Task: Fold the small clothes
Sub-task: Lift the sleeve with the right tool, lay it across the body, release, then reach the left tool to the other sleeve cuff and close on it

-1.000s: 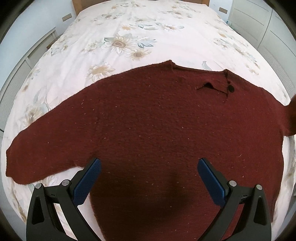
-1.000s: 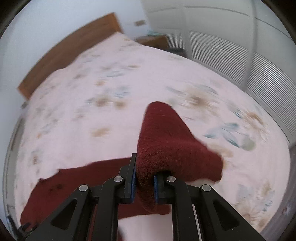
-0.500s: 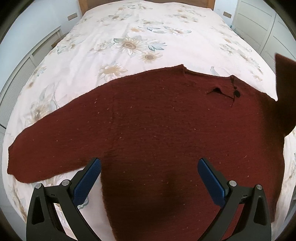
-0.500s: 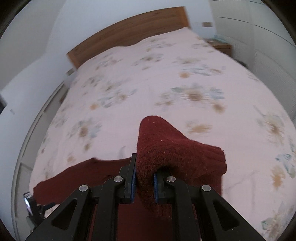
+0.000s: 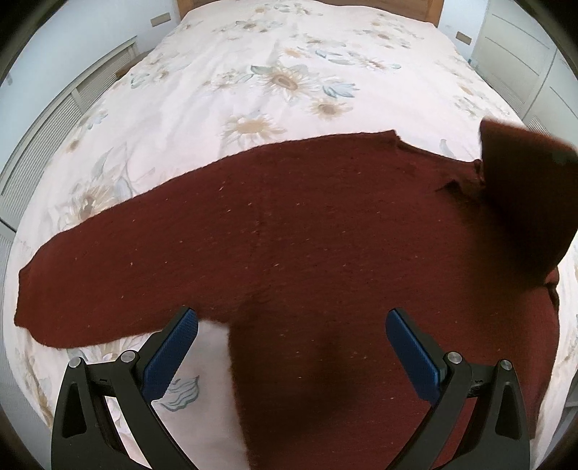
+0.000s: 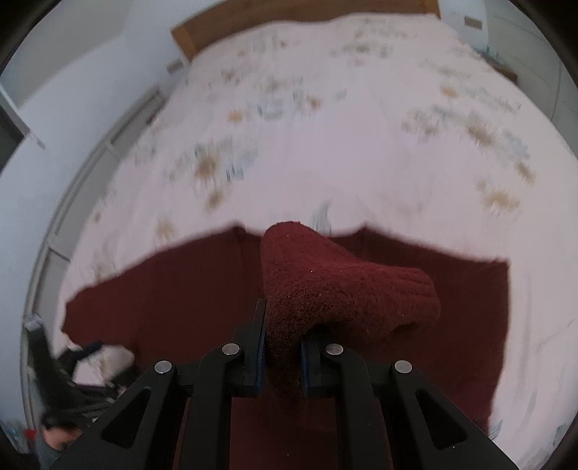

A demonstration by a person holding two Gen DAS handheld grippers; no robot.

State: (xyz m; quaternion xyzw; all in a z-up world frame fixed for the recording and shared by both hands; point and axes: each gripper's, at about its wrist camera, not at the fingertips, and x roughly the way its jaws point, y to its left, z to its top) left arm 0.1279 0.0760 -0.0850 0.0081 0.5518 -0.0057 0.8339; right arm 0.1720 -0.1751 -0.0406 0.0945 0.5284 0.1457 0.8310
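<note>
A dark red knitted sweater [image 5: 307, 246] lies flat on the bed, its left sleeve [image 5: 90, 289] stretched out to the left. My left gripper [image 5: 290, 347] is open and empty, hovering above the sweater's lower body. My right gripper [image 6: 283, 354] is shut on the right sleeve's cuff [image 6: 336, 285] and holds it lifted above the sweater's body [image 6: 188, 289]. The raised sleeve [image 5: 520, 202] shows at the right edge of the left wrist view, over the collar area.
The bed has a white duvet with a sunflower print [image 5: 281, 79] and a wooden headboard [image 6: 224, 29]. White louvred panels [image 5: 47, 144] run along the left, white cupboards [image 5: 523, 61] on the right. The left gripper [image 6: 72, 365] shows blurred at lower left.
My right gripper has carried the sleeve cuff leftward, from beside the sweater to above its body. The left gripper has drifted a little left and stayed open.
</note>
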